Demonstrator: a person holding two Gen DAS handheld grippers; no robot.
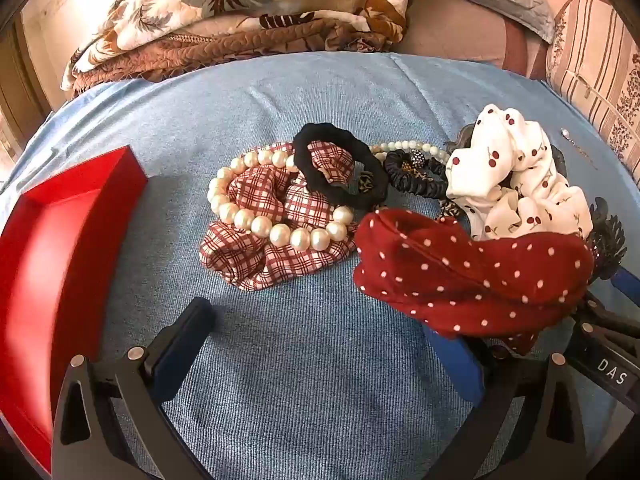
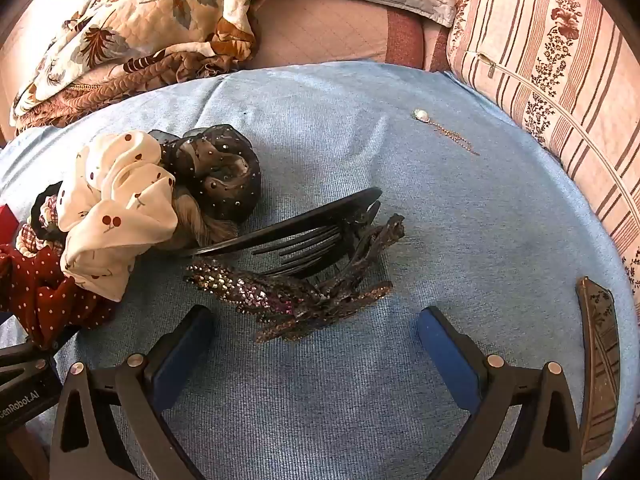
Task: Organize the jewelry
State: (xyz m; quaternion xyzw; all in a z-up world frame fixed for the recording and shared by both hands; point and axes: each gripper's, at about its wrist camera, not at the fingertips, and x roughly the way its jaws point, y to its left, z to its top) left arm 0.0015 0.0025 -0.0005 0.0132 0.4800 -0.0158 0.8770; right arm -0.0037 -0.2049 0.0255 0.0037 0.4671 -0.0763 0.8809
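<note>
Both claws, left gripper [image 1: 316,344] and right gripper [image 2: 316,344], gape wide and empty over the blue cloth [image 1: 320,380]. Sorting hasn't begun, I'd say: red open tray [image 1: 60,240] bare at the left edge. Next, close on the white pearl bracelet [image 1: 264,224].

A: Where does the tray [image 1: 60,240] sit?

B: At the left edge of the cloth [image 1: 320,360], well apart from the heap. Right of it lies the checked scrunchie [image 1: 276,232], with the pearl string [image 1: 256,216] draped on it and the plain hair tie [image 1: 340,172] overlapping its far side.

A: And further right?

B: The dotted scrunchie [image 1: 472,272] lies nearest, the cherry scrunchie [image 2: 120,208] just behind it, touching. Behind that sits the mesh scrunchie [image 2: 224,172]. The hair claw [image 2: 304,232] lies to their right, the sequinned clip [image 2: 280,296] before it. The earring [image 2: 436,128] lies alone, far right, near the pillow [image 2: 560,60].
</note>
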